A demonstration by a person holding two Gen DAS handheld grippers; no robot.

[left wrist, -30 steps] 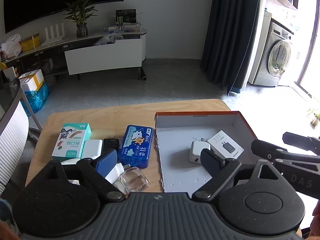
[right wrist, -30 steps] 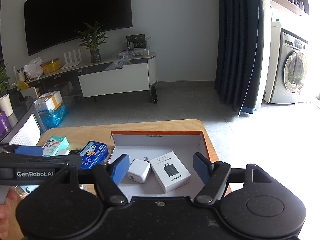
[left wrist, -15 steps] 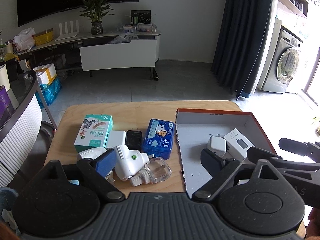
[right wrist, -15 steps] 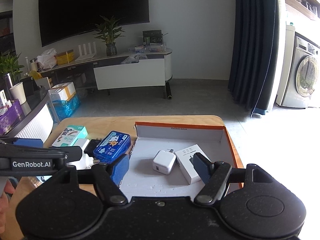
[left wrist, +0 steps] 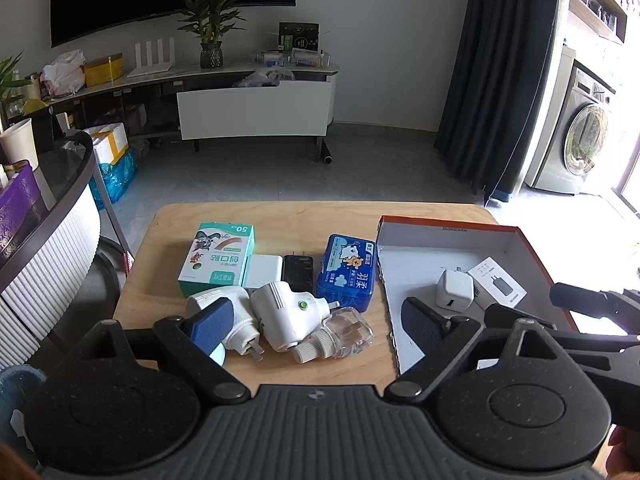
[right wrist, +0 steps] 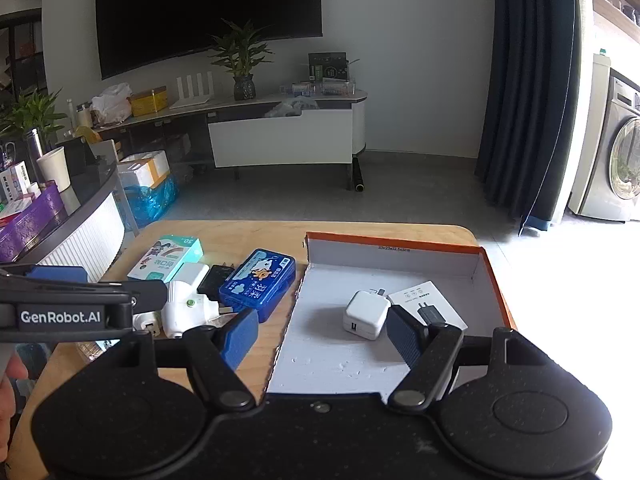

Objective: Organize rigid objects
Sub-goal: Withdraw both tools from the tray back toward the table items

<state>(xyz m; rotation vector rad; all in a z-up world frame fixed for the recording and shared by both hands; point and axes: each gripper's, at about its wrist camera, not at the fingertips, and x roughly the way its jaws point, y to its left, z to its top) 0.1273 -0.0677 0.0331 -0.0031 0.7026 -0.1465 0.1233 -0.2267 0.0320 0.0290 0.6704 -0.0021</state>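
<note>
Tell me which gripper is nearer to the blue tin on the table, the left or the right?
Left, probably. The left gripper hovers open before the clutter, with the blue tin just beyond its fingers. The right gripper is open at the orange box, the tin off to its left.

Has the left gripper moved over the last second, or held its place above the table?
Yes. The left gripper has pulled back: the box and blue tin now sit farther ahead, and white plug-in devices came into view.

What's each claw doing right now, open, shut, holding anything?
Left claw: open, holding nothing.
Right claw: open, holding nothing.
</note>
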